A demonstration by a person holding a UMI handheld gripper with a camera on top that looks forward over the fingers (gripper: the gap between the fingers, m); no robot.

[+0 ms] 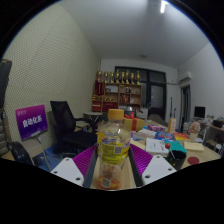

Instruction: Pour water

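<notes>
A clear plastic bottle (113, 145) with a white cap and a yellow label stands upright between my fingers, held up in the air above the table. My gripper (113, 168) is shut on the bottle: both purple pads (85, 159) press on its sides below the label. The bottle hides what lies straight ahead of it. No cup or other vessel for water can be made out.
A cluttered table (160, 152) lies beyond and to the right, with papers, a dark round thing (177, 150) and small items. A black office chair (68, 126) and a purple sign (30, 121) stand to the left. A shelf with trophies (120, 92) stands at the far wall.
</notes>
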